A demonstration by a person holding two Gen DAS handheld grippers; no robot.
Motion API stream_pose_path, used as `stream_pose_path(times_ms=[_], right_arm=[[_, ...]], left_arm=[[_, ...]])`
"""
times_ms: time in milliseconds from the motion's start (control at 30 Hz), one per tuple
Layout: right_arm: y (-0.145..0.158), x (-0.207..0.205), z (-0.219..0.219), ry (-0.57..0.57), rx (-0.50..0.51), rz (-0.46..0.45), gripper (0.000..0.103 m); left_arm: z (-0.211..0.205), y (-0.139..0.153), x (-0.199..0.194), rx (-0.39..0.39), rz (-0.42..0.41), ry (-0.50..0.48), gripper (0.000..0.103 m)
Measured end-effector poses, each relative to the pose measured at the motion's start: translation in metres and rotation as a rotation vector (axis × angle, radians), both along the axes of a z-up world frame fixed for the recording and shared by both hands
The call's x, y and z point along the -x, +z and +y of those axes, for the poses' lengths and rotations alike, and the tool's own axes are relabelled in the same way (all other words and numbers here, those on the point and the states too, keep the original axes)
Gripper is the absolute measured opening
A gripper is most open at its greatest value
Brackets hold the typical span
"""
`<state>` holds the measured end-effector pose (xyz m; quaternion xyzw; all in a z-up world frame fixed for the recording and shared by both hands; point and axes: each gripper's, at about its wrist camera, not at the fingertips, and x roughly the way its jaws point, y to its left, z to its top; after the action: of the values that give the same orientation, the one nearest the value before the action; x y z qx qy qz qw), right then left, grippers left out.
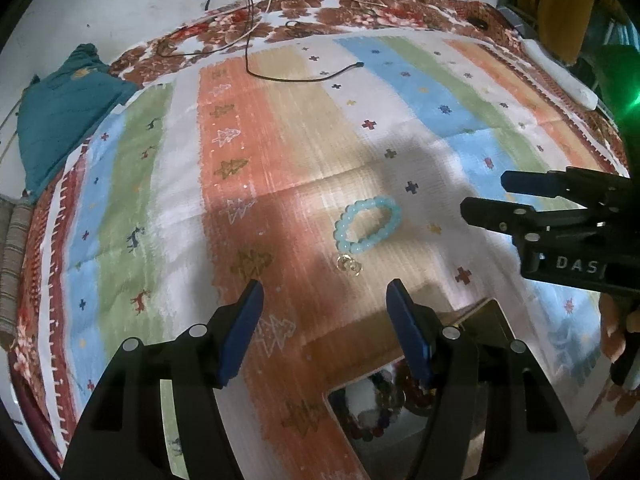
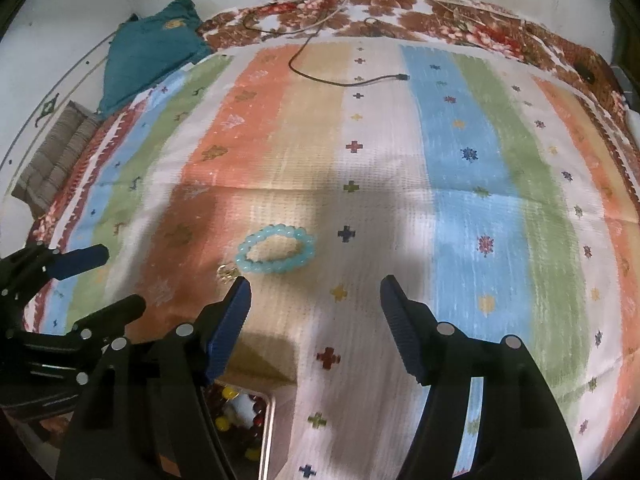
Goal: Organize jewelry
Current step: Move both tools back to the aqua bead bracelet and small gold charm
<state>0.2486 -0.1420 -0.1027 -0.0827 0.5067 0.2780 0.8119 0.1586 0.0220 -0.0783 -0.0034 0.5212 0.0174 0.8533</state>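
A light blue bead bracelet (image 1: pixel 366 224) with a small gold charm (image 1: pixel 349 265) lies flat on the striped cloth; it also shows in the right wrist view (image 2: pixel 276 251). My left gripper (image 1: pixel 324 292) is open and empty, just short of the bracelet. My right gripper (image 2: pixel 316 288) is open and empty, just short of the bracelet and to its right; it shows in the left wrist view (image 1: pixel 484 196). A tan jewelry box (image 1: pixel 404 396) with beaded pieces inside sits under my grippers; its edge shows in the right wrist view (image 2: pixel 268 432).
A striped cloth (image 1: pixel 280 128) covers a floral bed. A black cable (image 1: pixel 304 77) lies at the far side. A teal cloth (image 1: pixel 68 112) sits at the far left. A white object (image 1: pixel 560 76) lies at the far right edge.
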Motion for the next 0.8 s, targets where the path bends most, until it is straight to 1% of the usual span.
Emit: stream_pose_path(times_ms=[267,400,500,633,800], right_arm=[[-0.015,-0.012,0.008,0.016,0.010,0.024,0.067],[-0.020,-0.017,0.008,0.014,0.000,0.041,0.067],[-0.026,-0.021,0.009,0.008,-0.001,0.064,0.067],[-0.033,-0.024,0.015,0.024,0.023,0.067,0.067],[-0.040,-0.031,0.023,0.040,0.016,0.088,0.067]], left_arm=[[-0.007,-0.013,-0.014,-0.021,0.004,-0.061,0.064],[-0.009,-0.022,-0.021,-0.031,0.027,-0.078,0.064],[-0.008,-0.028,-0.025,-0.030,0.039,-0.086,0.064],[-0.004,-0.036,-0.030,-0.014,0.050,-0.095,0.064],[-0.004,-0.045,-0.036,-0.003,0.067,-0.111,0.064]])
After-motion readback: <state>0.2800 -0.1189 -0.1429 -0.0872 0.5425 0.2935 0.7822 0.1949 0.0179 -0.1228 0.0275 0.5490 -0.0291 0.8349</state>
